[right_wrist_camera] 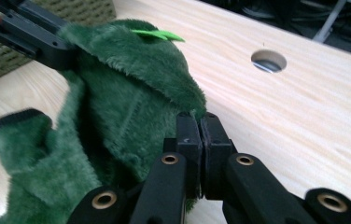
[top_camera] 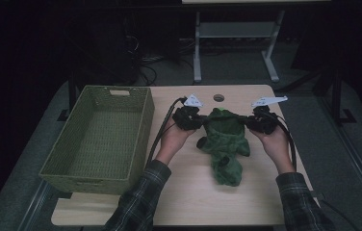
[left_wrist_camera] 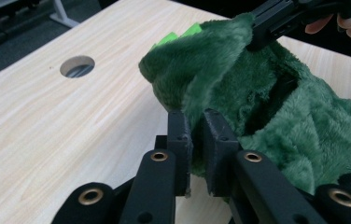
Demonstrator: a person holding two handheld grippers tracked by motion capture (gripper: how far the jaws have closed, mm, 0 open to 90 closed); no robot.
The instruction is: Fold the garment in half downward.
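1. The left gripper (left_wrist_camera: pixel 194 135) has its two black jaws closed down to a narrow gap, with a fold of dark green plush pinched between them.
2. The right gripper (right_wrist_camera: pixel 198 135) has its two jaws pressed nearly flat together, clamped on the edge of the same fabric.
3. What both hold is one green plush garment (top_camera: pixel 225 144), fuzzy, with bright green spikes (right_wrist_camera: pixel 157 34) on its hood-like top, much like a small dinosaur costume. One dark-tipped limb (right_wrist_camera: pixel 17 123) sticks out at its side.
4. The two grippers pinch opposite edges of the upper part, left gripper (top_camera: pixel 188 118) at one side and right gripper (top_camera: pixel 262 120) at the other, stretching it open between them. The lower part trails toward the person and rests on the table.
5. Two hands grip the tools: the left hand (top_camera: pixel 174 137) and the right hand (top_camera: pixel 276 142), both in plaid sleeves (top_camera: pixel 138 202). One cable (top_camera: pixel 162 127) trails from the left gripper, and each gripper carries one grey three-cornered plate.
6. The light wooden table (top_camera: pixel 188 197) has one round hole (top_camera: pixel 218 97) just beyond the garment.
7. One green woven basket (top_camera: pixel 99 137), rectangular with a handle slot in its far wall, sits at the table's left edge, near the left hand but apart from the garment.
8. Beyond the table stands one pale metal frame (top_camera: pixel 237 43) on a dim floor.
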